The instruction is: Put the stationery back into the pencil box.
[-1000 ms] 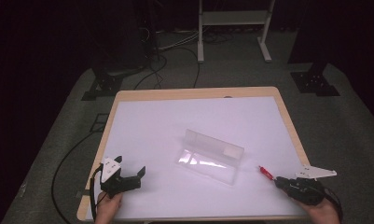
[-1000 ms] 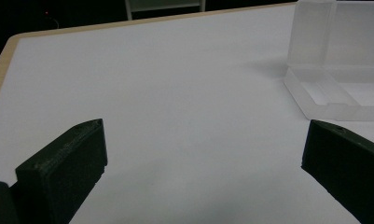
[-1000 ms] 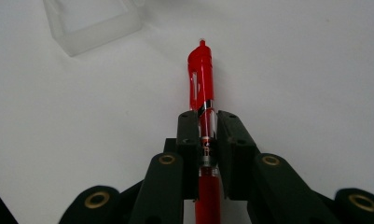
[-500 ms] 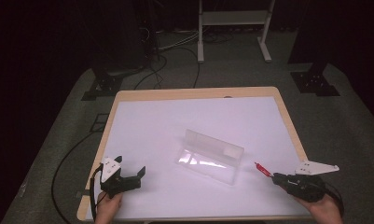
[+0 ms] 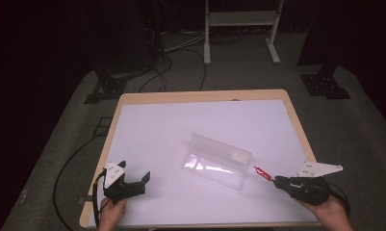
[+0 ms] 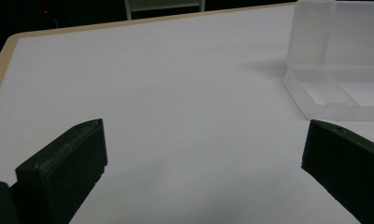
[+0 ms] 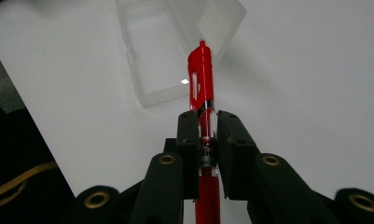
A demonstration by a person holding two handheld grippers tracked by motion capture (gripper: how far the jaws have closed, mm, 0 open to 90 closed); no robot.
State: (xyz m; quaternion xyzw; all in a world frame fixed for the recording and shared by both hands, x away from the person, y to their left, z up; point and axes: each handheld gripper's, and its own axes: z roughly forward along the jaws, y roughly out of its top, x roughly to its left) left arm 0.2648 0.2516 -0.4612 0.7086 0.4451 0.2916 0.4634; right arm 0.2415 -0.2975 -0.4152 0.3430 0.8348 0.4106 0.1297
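Right gripper (image 5: 277, 181): we hold it at about 4 o'clock on the table, jaws clenched on a red pen (image 5: 263, 173); in the right gripper view (image 7: 205, 122) the pads press both sides of the barrel.
Red pen: we see it lifted off the white surface, jutting past the jaw tips toward 10 o'clock, its clip end nearest the box; in the right gripper view the pen (image 7: 201, 79) points straight at the box's open tray.
Clear plastic box (image 5: 218, 161): it sits just right of the table's centre, lid raised and standing along its far side, tray open toward us; the pen tip is close to its right end, not touching.
Left gripper (image 5: 135, 179): we keep it at about 7 o'clock, jaws spread wide and released, nothing between them; in the left gripper view the box (image 6: 336, 70) lies off at 2 o'clock.
Table (image 5: 157, 125): white top with a pale wooden rim.
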